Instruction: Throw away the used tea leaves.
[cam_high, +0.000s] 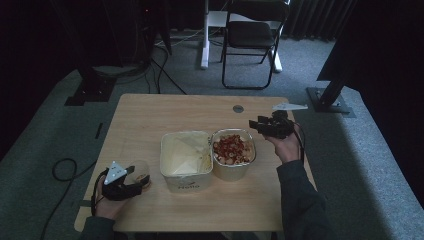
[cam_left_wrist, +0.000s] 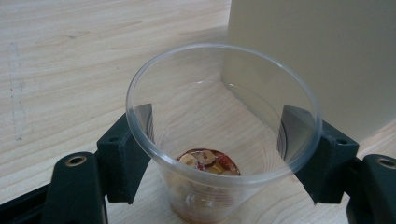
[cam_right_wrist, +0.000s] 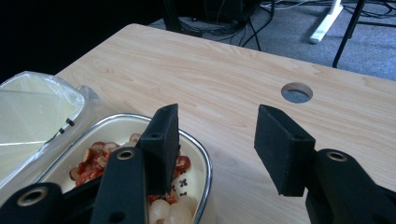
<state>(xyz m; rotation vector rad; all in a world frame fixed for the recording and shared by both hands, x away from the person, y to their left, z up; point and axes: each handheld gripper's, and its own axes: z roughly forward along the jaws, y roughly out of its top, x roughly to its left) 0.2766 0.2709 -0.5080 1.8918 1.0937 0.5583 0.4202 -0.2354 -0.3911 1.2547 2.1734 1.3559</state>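
Observation:
A clear plastic cup (cam_left_wrist: 210, 84) stands on the table near the front left, with a few red and pale food slices (cam_left_wrist: 208, 162) at its bottom. My left gripper (cam_left_wrist: 219, 126) is shut on it, one pad on each side of its wall; in the high view the gripper (cam_high: 136, 176) holds the cup (cam_high: 140, 171) left of a cream tub (cam_high: 185, 155). A metal-rimmed bowl (cam_high: 232, 150) of red slices stands right of the tub. My right gripper (cam_high: 256, 123) hangs open by the bowl's far right corner, jaws empty (cam_right_wrist: 219, 135) beside the bowl's rim (cam_right_wrist: 205, 163).
The cream tub (cam_left_wrist: 317, 56) stands close behind the cup, and a plastic liner lies over its rim (cam_right_wrist: 37, 112). A round cable hole (cam_high: 238, 108) (cam_right_wrist: 297, 92) is in the far side of the table. A white scrap (cam_high: 290, 106) lies at the far right corner. A folding chair (cam_high: 252, 35) stands beyond.

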